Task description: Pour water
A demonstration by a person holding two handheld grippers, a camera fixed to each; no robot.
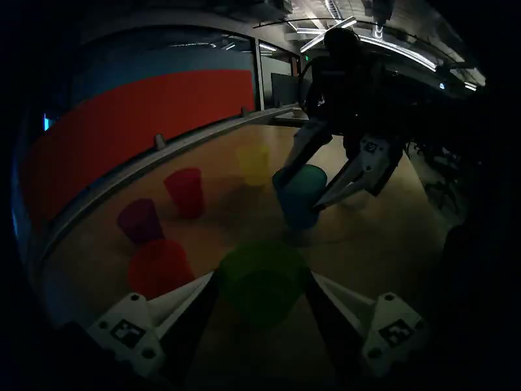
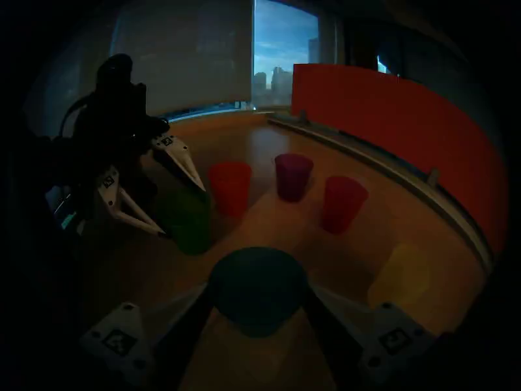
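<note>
Starting at the left of the left gripper view, a red panel point(image 1: 130, 124) runs along the far edge of the wooden table point(image 1: 365, 241). A purple cup point(image 1: 139, 220) stands there with a near red cup point(image 1: 159, 267) and a far red cup point(image 1: 185, 190) close by. In the near middle, the left gripper point(image 1: 262, 279) clamps a green cup point(image 1: 264, 296) from both sides, upright, long axis vertical, mouth up. A yellow cup point(image 1: 254, 163) stands beyond it. Further right, the right gripper point(image 1: 299, 192) grips a teal cup point(image 1: 301, 212), also upright. I cannot tell whether its base touches the table.
</note>
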